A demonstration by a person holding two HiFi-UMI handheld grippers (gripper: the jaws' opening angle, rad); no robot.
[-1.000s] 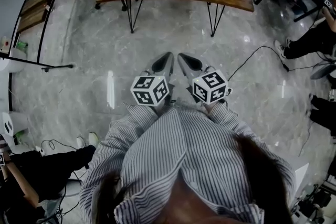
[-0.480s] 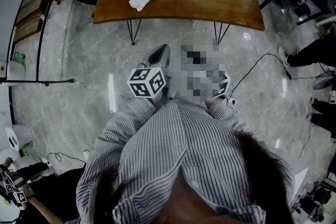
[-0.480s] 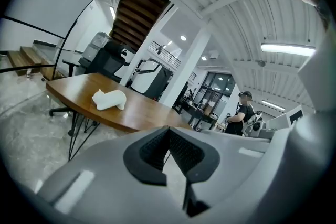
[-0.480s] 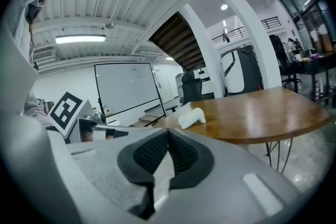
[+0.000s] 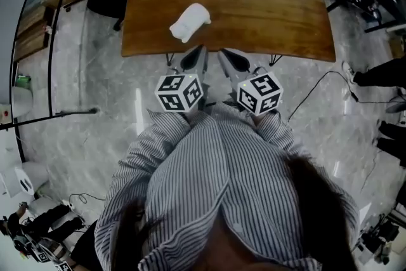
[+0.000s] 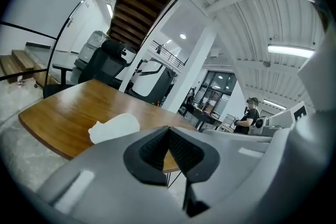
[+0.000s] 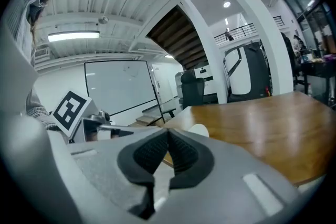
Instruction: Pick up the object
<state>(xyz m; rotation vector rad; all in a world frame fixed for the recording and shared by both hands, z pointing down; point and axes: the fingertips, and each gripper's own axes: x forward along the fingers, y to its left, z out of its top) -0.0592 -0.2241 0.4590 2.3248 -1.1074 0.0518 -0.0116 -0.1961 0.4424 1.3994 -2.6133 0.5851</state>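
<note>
A small white object lies on the left part of a brown wooden table. It shows in the left gripper view ahead and to the left of the jaws, and peeks over the jaws in the right gripper view. My left gripper and right gripper hang side by side at the table's near edge, just short of the object. Both are shut with nothing between their jaws.
The table stands on thin black hairpin legs over a grey marble floor. Black office chairs stand beyond it. A cable trails on the floor at right. Other people stand at the frame edges.
The table and white object have drawn closer to me; the grippers now reach the table's near edge instead of hanging over open floor. Both stay shut.
</note>
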